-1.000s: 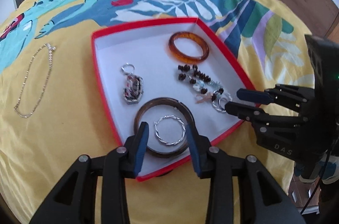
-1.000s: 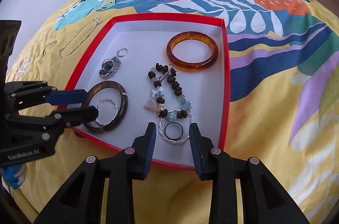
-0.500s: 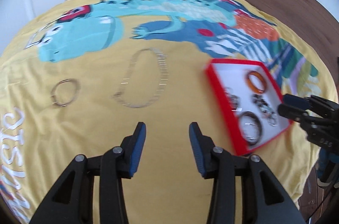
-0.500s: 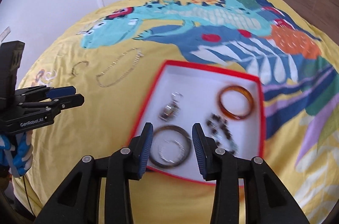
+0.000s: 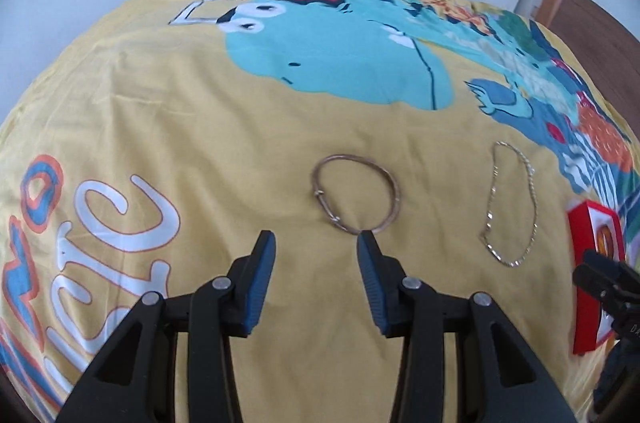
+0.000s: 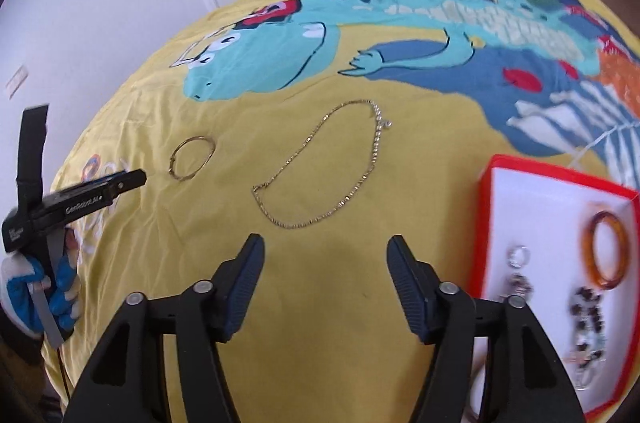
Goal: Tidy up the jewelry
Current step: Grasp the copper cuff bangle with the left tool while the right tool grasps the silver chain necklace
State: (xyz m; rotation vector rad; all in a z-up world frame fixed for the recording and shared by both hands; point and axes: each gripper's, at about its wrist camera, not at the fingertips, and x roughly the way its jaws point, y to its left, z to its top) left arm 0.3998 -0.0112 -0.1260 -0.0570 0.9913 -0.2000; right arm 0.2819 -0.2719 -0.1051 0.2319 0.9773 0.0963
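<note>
Left gripper jaws spread, empty, just short of thin metal bangle. Right gripper jaws wide, empty, near fine gold chain. Both pieces lay loose on yellow printed bedspread. Red-rimmed tray already held amber bangle, beads. Judged: mostly done, two left.

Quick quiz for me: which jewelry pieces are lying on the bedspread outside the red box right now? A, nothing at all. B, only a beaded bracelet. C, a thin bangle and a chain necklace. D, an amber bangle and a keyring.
C: the thin bangle and chain necklace lie on the yellow bedspread, outside the red box.
</note>
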